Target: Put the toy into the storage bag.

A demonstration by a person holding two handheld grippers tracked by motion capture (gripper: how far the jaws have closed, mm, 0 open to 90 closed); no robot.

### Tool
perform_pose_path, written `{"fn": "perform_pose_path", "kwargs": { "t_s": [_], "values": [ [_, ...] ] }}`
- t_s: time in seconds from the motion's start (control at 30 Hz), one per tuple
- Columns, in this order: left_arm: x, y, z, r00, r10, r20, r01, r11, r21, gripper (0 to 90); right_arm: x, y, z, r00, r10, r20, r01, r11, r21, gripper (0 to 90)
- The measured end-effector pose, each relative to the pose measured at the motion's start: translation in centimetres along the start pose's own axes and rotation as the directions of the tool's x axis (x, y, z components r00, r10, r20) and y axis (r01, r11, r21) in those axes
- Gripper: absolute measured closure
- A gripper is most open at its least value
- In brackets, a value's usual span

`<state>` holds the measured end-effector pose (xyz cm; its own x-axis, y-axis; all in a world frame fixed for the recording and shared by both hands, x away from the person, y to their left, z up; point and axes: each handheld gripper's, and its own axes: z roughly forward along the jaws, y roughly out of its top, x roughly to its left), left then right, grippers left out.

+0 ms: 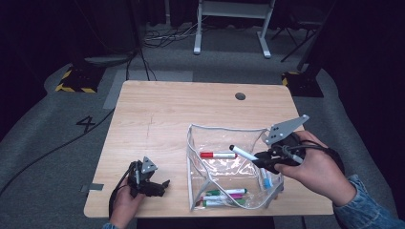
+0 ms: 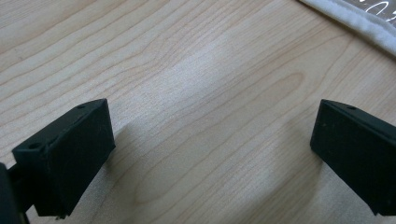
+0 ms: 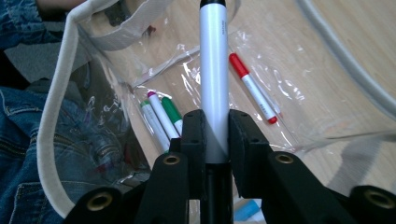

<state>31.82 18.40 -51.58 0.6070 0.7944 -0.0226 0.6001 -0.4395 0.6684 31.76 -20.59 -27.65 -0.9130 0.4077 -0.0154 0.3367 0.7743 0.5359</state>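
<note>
A clear plastic pouch (image 1: 217, 136) with a white zip rim stands open on the wooden table (image 1: 157, 114). My right gripper (image 1: 260, 157) is shut on a white marker with a black cap (image 1: 242, 152), held over the pouch's mouth and pointing left. In the right gripper view that marker (image 3: 214, 70) runs up between the pads (image 3: 194, 135). Inside the pouch lie a red marker (image 1: 217, 155), green and pink markers (image 1: 224, 194) and a blue one (image 1: 266, 180). My left gripper (image 1: 160, 185) rests open on the table left of the pouch; its jaws stand wide over bare wood (image 2: 210, 116).
A round cable hole (image 1: 240, 96) sits near the table's far edge. A piece of grey tape (image 1: 95, 187) marks the front left corner. A desk frame (image 1: 231, 24) and cables lie on the grey floor beyond. The pouch's rim (image 2: 355, 21) shows beside the left jaws.
</note>
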Motion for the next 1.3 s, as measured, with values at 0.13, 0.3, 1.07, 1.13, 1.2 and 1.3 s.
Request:
{"fn": "perform_pose_path", "kwargs": {
  "t_s": [0.13, 0.3, 1.07, 1.13, 1.2, 1.3],
  "values": [
    [0.0, 0.0, 0.0, 1.0000, 0.000, 0.000, 0.000, 1.0000, 0.000, 0.0, 0.6, 0.7, 1.8, 0.9991, -0.026, -0.034, 0.028, 0.997, 0.068, 77.2],
    [0.0, 0.0, 0.0, 1.0000, 0.000, 0.000, 0.000, 1.0000, 0.000, 0.0, 1.0, 1.3, 3.5, 0.9966, -0.049, -0.066, 0.058, 0.989, 0.135, 77.1],
    [0.0, 0.0, 0.0, 1.0000, -0.001, 0.001, 0.001, 1.0000, 0.001, 0.0, 2.3, 3.7, 9.2, 0.9784, -0.133, -0.158, 0.185, 0.906, 0.382, 77.1],
    [0.0, 0.0, 0.0, 1.0000, 0.000, 0.001, 0.000, 1.0000, 0.000, 0.0, 2.4, 3.7, 9.8, 0.9759, -0.138, -0.169, 0.195, 0.897, 0.397, 77.1],
    [0.0, 0.0, 0.0, 1.0000, 0.001, 0.002, -0.001, 1.0000, 0.001, 0.0, 2.5, 3.8, 10.3, 0.9732, -0.144, -0.179, 0.207, 0.888, 0.411, 77.1],
    [0.0, 0.0, 0.0, 1.0000, 0.003, 0.003, -0.003, 1.0000, 0.000, 0.0, 2.6, 3.8, 11.2, 0.9702, -0.148, -0.192, 0.219, 0.873, 0.436, 77.1]
  ]
}}
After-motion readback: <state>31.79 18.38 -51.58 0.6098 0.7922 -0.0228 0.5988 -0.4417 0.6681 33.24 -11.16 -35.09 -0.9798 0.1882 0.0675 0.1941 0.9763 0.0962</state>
